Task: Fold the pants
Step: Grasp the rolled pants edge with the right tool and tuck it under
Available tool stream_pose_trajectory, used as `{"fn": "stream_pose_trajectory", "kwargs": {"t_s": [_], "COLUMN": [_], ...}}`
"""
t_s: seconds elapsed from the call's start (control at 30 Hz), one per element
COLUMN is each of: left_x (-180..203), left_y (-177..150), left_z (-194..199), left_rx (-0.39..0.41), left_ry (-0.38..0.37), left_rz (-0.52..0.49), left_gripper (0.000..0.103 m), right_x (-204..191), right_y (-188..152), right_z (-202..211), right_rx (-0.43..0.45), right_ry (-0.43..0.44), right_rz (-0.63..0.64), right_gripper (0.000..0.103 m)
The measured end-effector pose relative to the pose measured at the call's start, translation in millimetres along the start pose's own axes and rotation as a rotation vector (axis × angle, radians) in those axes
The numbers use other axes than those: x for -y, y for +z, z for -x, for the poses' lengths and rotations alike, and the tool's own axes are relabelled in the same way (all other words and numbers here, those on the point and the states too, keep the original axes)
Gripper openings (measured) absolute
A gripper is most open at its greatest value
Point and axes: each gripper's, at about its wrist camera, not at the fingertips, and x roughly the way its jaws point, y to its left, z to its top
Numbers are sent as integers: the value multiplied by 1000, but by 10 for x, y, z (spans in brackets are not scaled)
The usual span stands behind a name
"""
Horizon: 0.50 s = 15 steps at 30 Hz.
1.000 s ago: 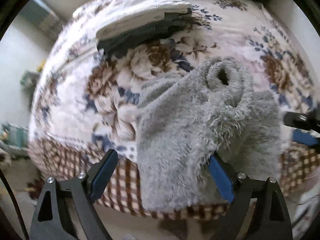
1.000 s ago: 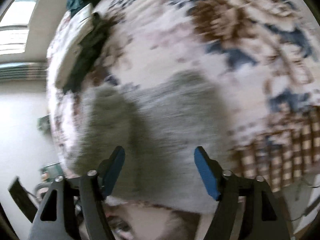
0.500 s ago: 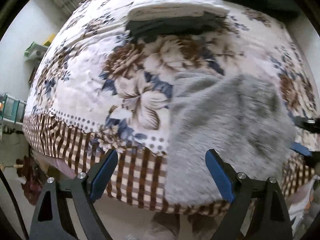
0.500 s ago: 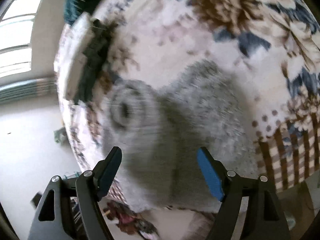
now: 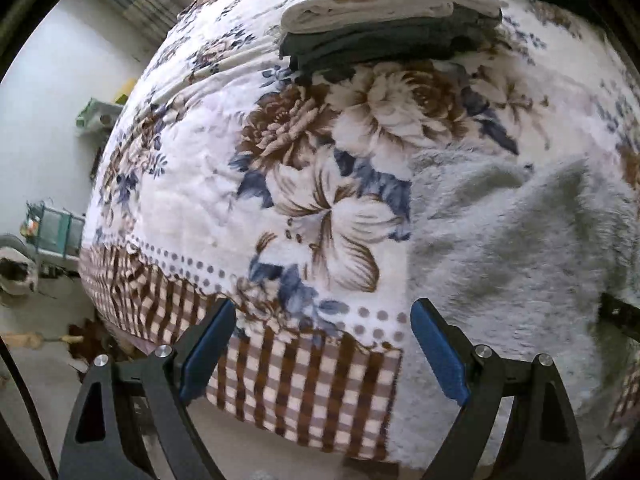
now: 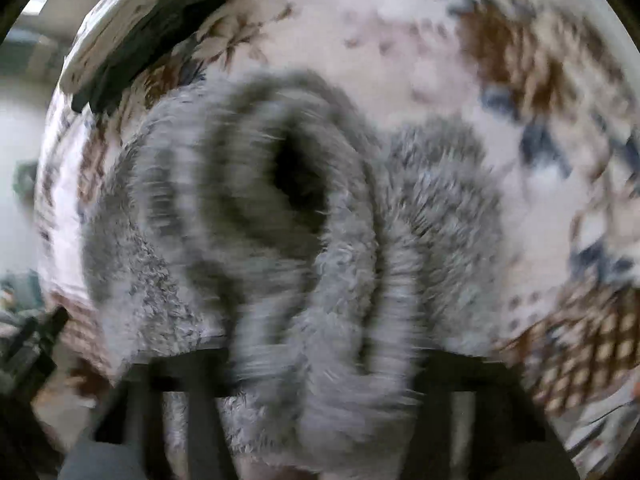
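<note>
Two grippers are shown: the right gripper (image 6: 320,364), just closing, is bunched in the grey pants (image 6: 304,216) on the bed (image 5: 224,184); the left gripper (image 5: 320,352), wide and empty, is beside their edge.

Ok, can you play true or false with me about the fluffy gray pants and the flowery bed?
1. The fluffy gray pants lie on a flowered bedspread. True.
2. The left hand-held gripper is squeezing the pants. False: its jaws stand wide open over the checked border, with nothing between them.
3. A folded stack of clothes sits farther back on the bed, white on top of dark. True.
4. The right hand-held gripper has nothing between its jaws. False: bunched gray fluff fills the gap, and the jaws have just been closing on it.
5. The pants are bright red. False: they are gray.
</note>
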Motion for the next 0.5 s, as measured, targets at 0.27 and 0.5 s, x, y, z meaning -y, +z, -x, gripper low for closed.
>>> {"fn": "stream_pose_trajectory", "kwargs": {"t_s": [0.27,0.5], "left_x": [97,322], "left_y": [23,88], "left_z": [-54,-72], "left_rx": [-19,-17], "left_ry": [-20,-49], "left_rz": [-11,-49], "left_gripper": [89,89], "right_x": [514,1268], "right_y": [-181,-406], "right_z": [450,448], "right_rx": [104,7], "right_ry": [-67,-115], "right_rz": [-115,-206], "right_gripper": [34,40]}}
